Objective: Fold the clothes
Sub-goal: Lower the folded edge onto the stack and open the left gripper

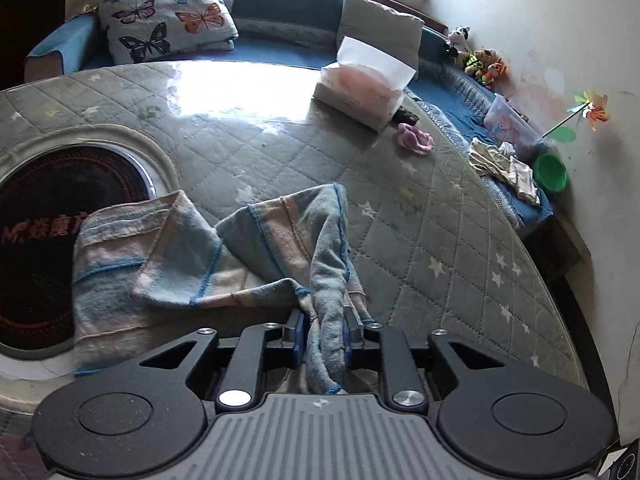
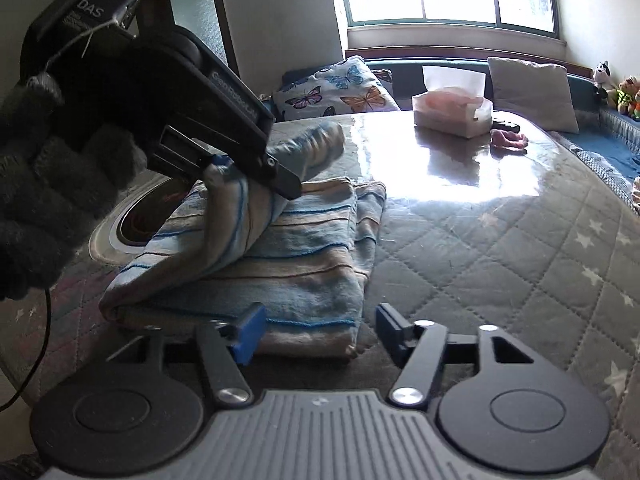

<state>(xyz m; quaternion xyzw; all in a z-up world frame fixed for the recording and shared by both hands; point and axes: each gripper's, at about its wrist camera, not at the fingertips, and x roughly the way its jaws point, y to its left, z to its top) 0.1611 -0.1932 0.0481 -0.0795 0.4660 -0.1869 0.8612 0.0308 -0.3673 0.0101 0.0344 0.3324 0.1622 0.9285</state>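
Note:
A blue and beige striped towel (image 1: 168,256) lies partly folded on the quilted table cover (image 1: 420,240). My left gripper (image 1: 324,332) is shut on a bunched edge of the towel and holds it lifted. In the right wrist view the left gripper (image 2: 224,168) appears at upper left, pinching the towel (image 2: 288,264) above its folded layers. My right gripper (image 2: 318,332) is open and empty, its fingers on either side of the towel's near corner, just above the table.
A tissue box (image 1: 360,92) and a pink cloth (image 1: 416,140) sit at the table's far side. A round dark hotplate (image 1: 52,240) is set in the table at left. A cushioned bench with pillows (image 1: 168,20), toys and a green bowl (image 1: 552,172) runs behind.

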